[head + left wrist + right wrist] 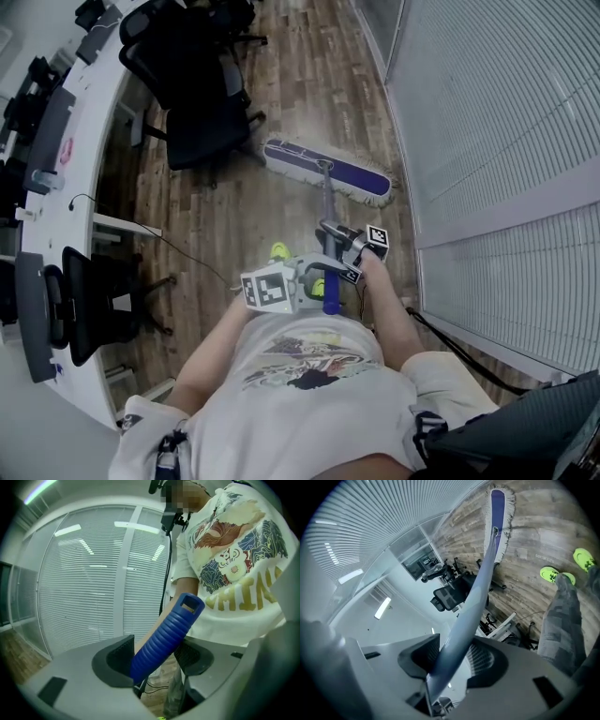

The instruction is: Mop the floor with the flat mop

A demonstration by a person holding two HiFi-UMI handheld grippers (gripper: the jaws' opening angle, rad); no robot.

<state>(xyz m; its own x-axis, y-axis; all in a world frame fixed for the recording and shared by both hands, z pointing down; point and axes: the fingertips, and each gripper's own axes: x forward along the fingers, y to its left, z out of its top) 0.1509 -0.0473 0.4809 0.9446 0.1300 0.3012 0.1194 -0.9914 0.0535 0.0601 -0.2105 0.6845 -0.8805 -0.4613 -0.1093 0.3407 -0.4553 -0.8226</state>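
Note:
The flat mop's purple head with its white fringe (pixel 326 171) lies on the wood floor in front of me, close to the blinds. It also shows at the top of the right gripper view (pixel 500 517). Its grey pole (pixel 325 208) slopes back to my hands. My right gripper (pixel 345 246) is shut on the pole (pixel 476 597), which fills the gap between the pads (pixel 452 656). Lower down, my left gripper (pixel 305 281) is shut on the blue ribbed handle grip (pixel 164 639), which slants across its jaws (pixel 154 657).
Black office chairs (pixel 202 103) stand just left of the mop head, beside a curved white desk (pixel 70 216). A glass wall with blinds (pixel 497 141) runs along the right. A cable (pixel 178 248) trails on the floor. A dark bag (pixel 525 431) sits at the lower right.

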